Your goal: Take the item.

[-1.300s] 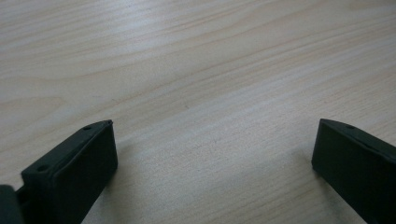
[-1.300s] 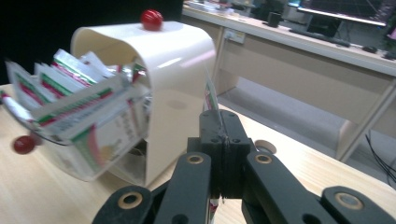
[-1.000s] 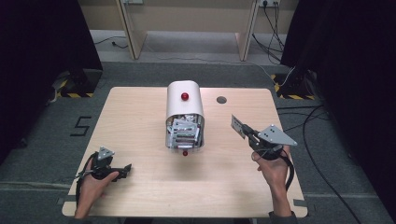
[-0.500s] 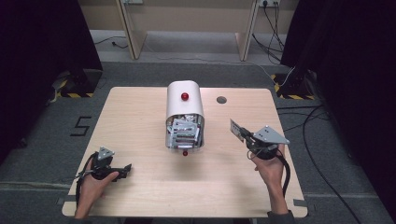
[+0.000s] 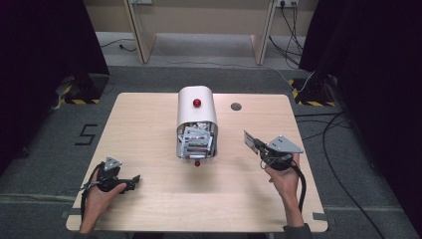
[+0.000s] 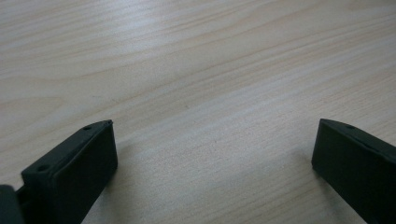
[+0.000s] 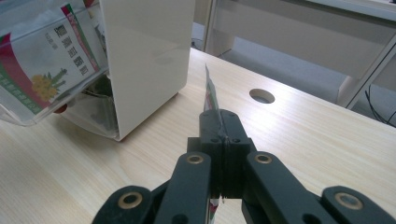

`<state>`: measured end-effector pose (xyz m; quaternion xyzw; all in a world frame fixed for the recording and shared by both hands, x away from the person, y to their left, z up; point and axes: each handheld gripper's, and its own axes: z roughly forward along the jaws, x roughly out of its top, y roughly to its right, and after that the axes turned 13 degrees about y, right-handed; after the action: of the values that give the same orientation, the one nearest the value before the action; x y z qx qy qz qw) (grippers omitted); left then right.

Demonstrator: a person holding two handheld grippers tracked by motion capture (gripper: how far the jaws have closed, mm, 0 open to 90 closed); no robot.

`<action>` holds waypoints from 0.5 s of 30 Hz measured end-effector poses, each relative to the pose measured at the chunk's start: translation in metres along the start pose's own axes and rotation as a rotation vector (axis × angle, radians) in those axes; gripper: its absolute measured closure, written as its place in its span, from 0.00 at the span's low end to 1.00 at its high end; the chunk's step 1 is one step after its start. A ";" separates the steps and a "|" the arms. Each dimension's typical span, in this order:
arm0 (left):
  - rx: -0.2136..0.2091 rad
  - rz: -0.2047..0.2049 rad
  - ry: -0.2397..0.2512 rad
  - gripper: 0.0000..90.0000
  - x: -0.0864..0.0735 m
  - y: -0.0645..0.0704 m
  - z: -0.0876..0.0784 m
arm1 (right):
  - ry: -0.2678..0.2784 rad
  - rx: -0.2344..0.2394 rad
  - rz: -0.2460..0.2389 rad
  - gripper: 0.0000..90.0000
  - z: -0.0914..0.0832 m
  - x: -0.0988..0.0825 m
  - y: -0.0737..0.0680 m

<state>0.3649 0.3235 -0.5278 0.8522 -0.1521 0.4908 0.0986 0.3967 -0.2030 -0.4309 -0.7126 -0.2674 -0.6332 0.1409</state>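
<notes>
Tool in your right hand (image 5: 255, 143) is clamped flat on a thin packet (image 7: 209, 94), which stands on edge out of the closed jaws and points toward the upper left of the right gripper view; in the high view it sits right of centre, well apart from the white dispenser (image 5: 197, 110) at mid-frame. That dispenser's open front faces you, with more packets (image 5: 195, 141) stacked behind a clear flap. The packet you hold looks already free of the stack, so the step in hand seems to be carrying it clear and setting it down. Keep the grip as it is, since a thin sachet can slip sideways if you ease off early. Lower your hand over bare counter (image 5: 234, 184) toward the lower right of the high view, lay the packet flat before you let go, and stay away from the round hole (image 5: 236, 106) at upper centre. Your left tool (image 5: 130, 182) rests at the lower left of the high view, jaws wide with nothing between them; leave it parked there.
</notes>
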 end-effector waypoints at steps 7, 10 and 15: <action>0.000 0.000 0.000 0.00 0.000 0.000 0.000 | -0.011 0.010 0.006 1.00 0.003 -0.003 -0.002; 0.000 0.000 0.000 0.00 0.000 0.000 0.000 | -0.022 0.011 0.014 1.00 0.005 -0.007 -0.001; 0.000 0.000 0.000 0.00 0.000 0.000 0.000 | -0.039 0.014 0.016 1.00 0.009 -0.013 -0.001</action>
<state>0.3649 0.3235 -0.5279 0.8522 -0.1520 0.4908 0.0986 0.4030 -0.1996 -0.4455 -0.7260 -0.2686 -0.6160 0.1458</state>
